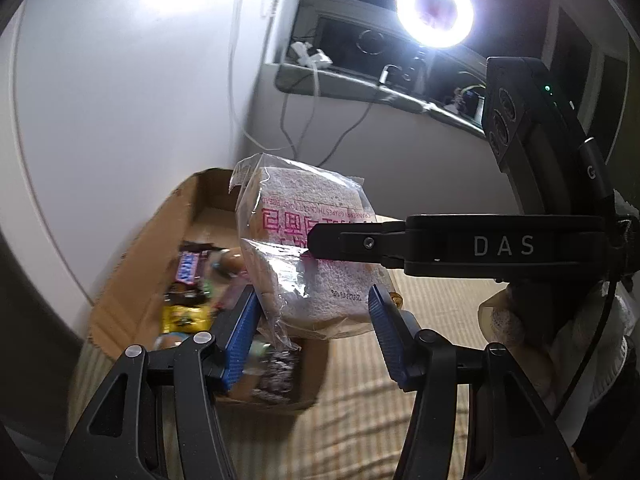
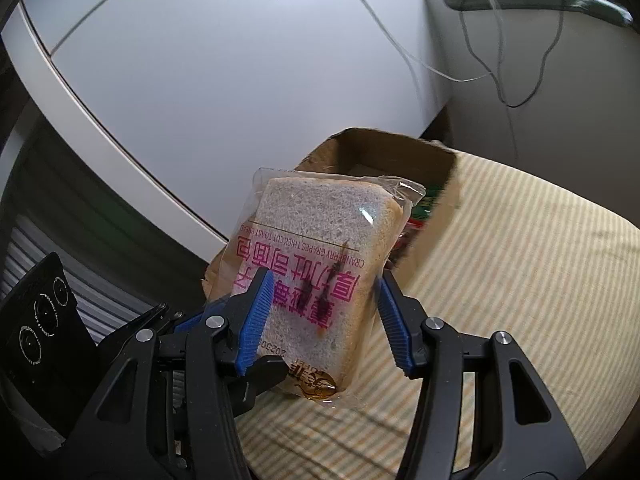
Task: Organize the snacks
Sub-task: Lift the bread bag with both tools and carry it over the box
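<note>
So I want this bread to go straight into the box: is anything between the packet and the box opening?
Nothing visible blocks it. The bread packet is held up in the air by both the right gripper and the left gripper, just before the open cardboard box. Candy bars already lie inside, so floor space is limited.

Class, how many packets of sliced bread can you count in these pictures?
1. The bread packet is held up between both grippers, in front of the cardboard box. More could be hidden inside the box.
</note>
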Demonstrator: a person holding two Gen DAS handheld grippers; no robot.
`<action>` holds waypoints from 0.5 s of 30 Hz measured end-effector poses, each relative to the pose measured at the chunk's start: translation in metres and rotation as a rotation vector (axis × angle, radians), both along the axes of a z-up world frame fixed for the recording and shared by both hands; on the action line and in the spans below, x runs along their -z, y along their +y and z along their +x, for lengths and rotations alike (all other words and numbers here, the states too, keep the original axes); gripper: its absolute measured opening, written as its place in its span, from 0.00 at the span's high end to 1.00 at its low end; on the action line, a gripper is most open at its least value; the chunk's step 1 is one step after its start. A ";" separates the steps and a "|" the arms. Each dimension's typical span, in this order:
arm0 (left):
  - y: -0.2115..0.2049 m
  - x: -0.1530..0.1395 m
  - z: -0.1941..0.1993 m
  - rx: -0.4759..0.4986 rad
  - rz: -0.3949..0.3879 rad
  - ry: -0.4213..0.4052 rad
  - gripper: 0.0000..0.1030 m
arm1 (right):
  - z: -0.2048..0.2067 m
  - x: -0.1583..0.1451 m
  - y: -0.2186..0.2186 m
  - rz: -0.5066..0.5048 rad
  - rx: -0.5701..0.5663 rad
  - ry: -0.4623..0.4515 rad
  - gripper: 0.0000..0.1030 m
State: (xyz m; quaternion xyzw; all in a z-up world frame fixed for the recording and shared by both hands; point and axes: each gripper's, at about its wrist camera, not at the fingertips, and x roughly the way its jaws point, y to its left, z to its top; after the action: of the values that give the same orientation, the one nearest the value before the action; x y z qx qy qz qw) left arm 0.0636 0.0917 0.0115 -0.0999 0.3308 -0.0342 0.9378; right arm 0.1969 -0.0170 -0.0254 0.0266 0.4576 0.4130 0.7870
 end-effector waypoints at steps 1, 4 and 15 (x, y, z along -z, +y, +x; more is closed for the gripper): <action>0.003 0.001 -0.001 -0.006 -0.002 0.001 0.47 | 0.000 0.001 0.005 -0.002 -0.006 0.001 0.46; 0.014 0.004 -0.002 -0.027 -0.009 0.004 0.47 | 0.000 0.003 0.019 -0.009 -0.023 0.002 0.46; 0.030 0.018 0.013 -0.065 0.000 0.028 0.49 | 0.006 0.017 0.043 -0.048 -0.038 0.011 0.46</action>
State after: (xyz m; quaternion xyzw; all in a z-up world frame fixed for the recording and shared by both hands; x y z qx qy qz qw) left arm 0.0766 0.1216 -0.0062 -0.1111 0.3405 -0.0021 0.9336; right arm 0.2028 0.0261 -0.0423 0.0011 0.4720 0.4166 0.7770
